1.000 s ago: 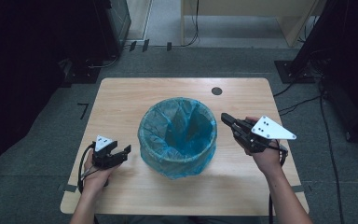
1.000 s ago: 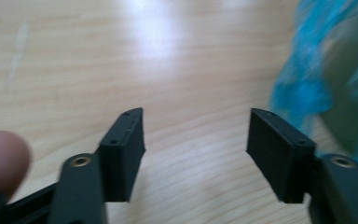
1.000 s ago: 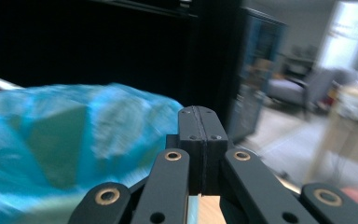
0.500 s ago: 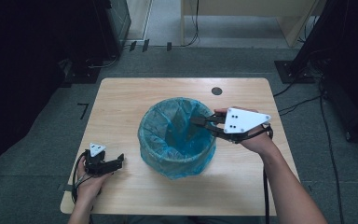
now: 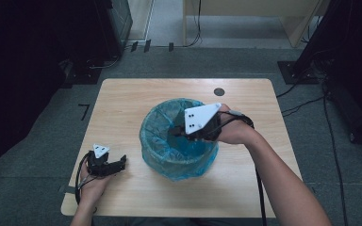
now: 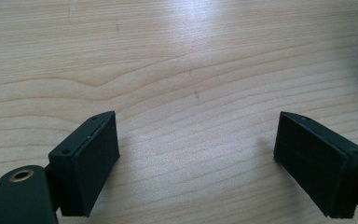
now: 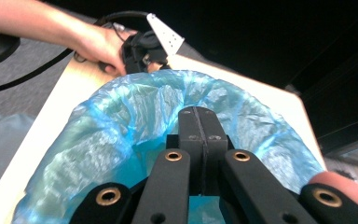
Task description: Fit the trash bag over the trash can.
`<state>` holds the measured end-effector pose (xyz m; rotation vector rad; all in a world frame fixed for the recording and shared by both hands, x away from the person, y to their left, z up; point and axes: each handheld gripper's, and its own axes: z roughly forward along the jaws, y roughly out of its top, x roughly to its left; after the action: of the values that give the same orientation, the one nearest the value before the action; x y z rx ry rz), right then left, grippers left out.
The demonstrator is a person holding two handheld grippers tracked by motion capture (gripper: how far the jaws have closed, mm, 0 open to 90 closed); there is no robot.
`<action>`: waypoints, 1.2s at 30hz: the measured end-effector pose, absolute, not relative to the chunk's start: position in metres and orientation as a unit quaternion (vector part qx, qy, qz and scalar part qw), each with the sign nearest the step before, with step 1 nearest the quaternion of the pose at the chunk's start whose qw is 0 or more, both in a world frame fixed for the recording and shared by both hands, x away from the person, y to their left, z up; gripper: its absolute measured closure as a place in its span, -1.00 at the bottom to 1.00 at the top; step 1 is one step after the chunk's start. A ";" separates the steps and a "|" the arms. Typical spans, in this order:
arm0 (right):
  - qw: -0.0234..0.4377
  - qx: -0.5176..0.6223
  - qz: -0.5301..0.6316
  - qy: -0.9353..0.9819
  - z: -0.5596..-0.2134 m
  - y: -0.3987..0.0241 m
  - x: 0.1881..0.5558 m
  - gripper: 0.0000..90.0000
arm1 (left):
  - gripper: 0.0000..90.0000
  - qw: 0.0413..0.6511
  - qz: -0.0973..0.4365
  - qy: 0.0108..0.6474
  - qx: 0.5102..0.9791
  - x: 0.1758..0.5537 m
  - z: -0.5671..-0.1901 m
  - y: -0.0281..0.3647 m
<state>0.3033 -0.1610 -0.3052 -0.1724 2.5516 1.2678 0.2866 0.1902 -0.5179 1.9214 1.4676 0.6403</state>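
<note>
Blue-lined bin point(image 5: 179, 141) at counter point(image 5: 122, 103) centre; our right claw point(image 5: 173, 132), pressed together and empty, hangs over it. Left claw point(image 5: 122, 163), spread, has just been opening, at eight o'clock.

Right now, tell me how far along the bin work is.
Done: the blue bag already lines the bin, its edge folded over the rim. In hand: the right gripper, jaws shut with nothing visible between them, is over the bin's opening. The left gripper rests on the table beside the bin, jaws just opened and empty. Left: probably pressing the liner down or lifting it out; I cannot tell which.
</note>
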 end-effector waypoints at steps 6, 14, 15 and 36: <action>0.123 -0.090 0.392 0.907 -0.303 -0.137 0.313 1.00 | -0.71 0.316 0.244 0.558 0.728 0.287 -0.518 0.190; 0.138 -0.113 0.345 0.921 -0.314 -0.103 0.324 1.00 | -0.71 0.316 0.244 0.559 0.727 0.287 -0.518 0.190; 0.138 -0.113 0.345 0.921 -0.314 -0.103 0.324 1.00 | -0.71 0.316 0.244 0.559 0.727 0.287 -0.518 0.190; 0.078 -0.190 0.215 0.955 -0.402 -0.058 0.353 1.00 | -0.71 0.317 0.242 0.558 0.728 0.288 -0.518 0.190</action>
<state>0.3530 -0.0585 -0.4017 -0.5689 2.8588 0.6441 0.2885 0.1897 -0.5181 1.9157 1.4676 0.6382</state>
